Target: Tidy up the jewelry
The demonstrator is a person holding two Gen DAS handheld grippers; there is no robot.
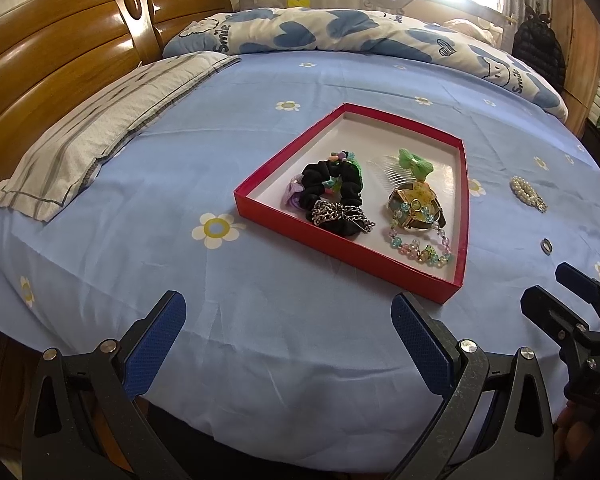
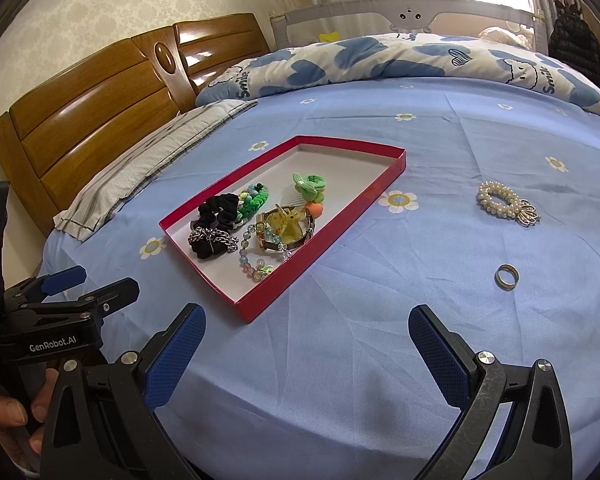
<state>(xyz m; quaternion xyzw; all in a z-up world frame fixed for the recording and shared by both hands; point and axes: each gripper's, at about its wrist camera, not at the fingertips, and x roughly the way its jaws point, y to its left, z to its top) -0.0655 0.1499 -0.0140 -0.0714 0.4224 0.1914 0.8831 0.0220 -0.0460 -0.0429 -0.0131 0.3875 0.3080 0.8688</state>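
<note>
Both my grippers hang low at the near edge of the bed, jaws wide apart, nothing in either: left gripper (image 1: pixel 288 344) faces the box, right gripper (image 2: pixel 306 350) sits nearer the loose bits.

Just beyond, on the blue bedsheet (image 2: pixel 340 360), lies the metal ring (image 2: pixel 506 277), flat, to the right and well apart from the red box (image 2: pixel 260 304). Farther right-back is the pearl bracelet (image 2: pixel 500 200) w/ a gold charm. Those 2 are still outside.

Risks, imo:
- ring is thin and flat on soft fabric; my pads could pinch sheet instead, or flick it away
- pearls may slip or dangle
- box near end is crowded w/ black scrunchie (image 1: pixel 332 184), chain, bead bracelet (image 1: pixel 416 246); the far end has room
- bumping the light box rim could shift it
</note>
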